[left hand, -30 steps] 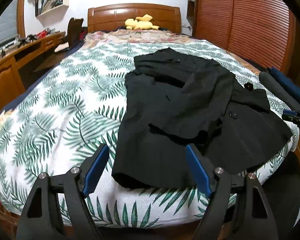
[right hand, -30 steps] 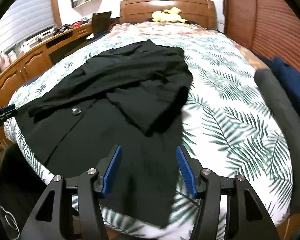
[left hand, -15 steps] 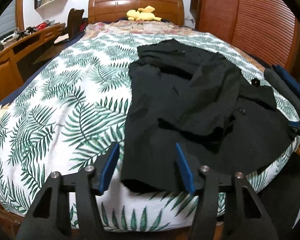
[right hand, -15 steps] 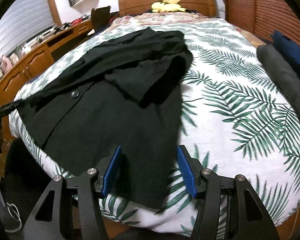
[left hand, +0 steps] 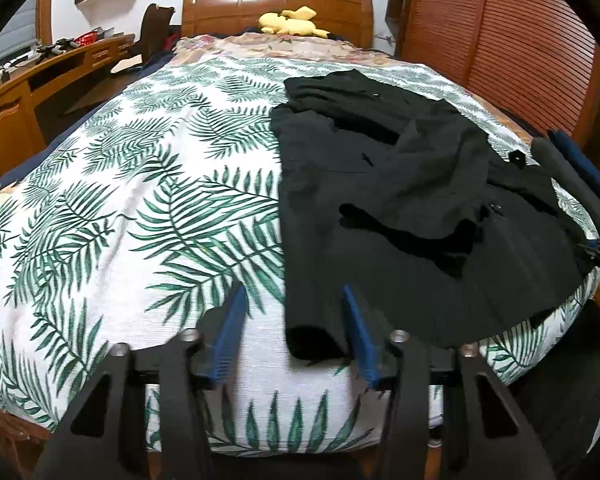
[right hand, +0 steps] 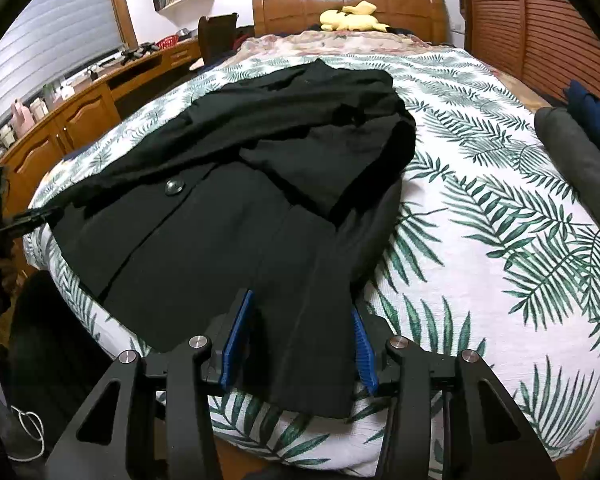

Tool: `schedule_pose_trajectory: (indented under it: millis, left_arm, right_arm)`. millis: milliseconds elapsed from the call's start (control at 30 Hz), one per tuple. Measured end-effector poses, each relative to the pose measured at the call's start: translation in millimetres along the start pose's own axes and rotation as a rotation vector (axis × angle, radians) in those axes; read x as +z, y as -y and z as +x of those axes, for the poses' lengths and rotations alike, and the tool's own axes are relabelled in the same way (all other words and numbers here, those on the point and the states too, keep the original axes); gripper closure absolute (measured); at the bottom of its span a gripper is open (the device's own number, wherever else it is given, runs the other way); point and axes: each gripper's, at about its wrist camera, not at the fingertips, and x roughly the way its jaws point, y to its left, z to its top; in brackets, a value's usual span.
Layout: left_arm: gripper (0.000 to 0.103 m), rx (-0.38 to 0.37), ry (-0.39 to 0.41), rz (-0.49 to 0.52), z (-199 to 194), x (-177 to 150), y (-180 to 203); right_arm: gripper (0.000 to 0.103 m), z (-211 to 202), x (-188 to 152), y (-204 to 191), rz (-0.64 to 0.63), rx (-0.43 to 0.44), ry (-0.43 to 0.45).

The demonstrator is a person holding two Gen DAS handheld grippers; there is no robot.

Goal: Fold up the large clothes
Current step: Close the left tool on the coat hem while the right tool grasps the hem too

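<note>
A large black coat (left hand: pixel 400 208) lies spread on a bed with a palm-leaf cover (left hand: pixel 140 208), its sleeve folded across the body. My left gripper (left hand: pixel 294 332) is open, its blue pads on either side of the coat's near left hem corner (left hand: pixel 308 340). In the right wrist view the coat (right hand: pixel 228 208) fills the middle, with a black button (right hand: pixel 175 188) showing. My right gripper (right hand: pixel 300 344) is open around the near right hem edge. The other gripper's tip (right hand: pixel 32 216) shows at the left edge.
A wooden headboard (left hand: pixel 276 4) with a yellow plush toy (left hand: pixel 292 24) stands at the far end. A wooden desk (left hand: pixel 28 92) runs along the left. Rolled grey and blue clothes (right hand: pixel 576 152) lie at the bed's right side. Slatted wardrobe doors (left hand: pixel 500 48) stand on the right.
Both grippers have moved forward and down to the coat's near hem, so each now has a hem corner between its open fingers. The coat has not moved.
</note>
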Motion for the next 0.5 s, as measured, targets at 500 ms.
schedule_pose_trajectory:
  millis: [500]
  left_arm:
    - [0.061,0.031,0.008,0.032,2.7,-1.0,9.2]
  right_arm:
    - [0.076,-0.1,1.7,-2.7,-0.032,-0.048,-0.011]
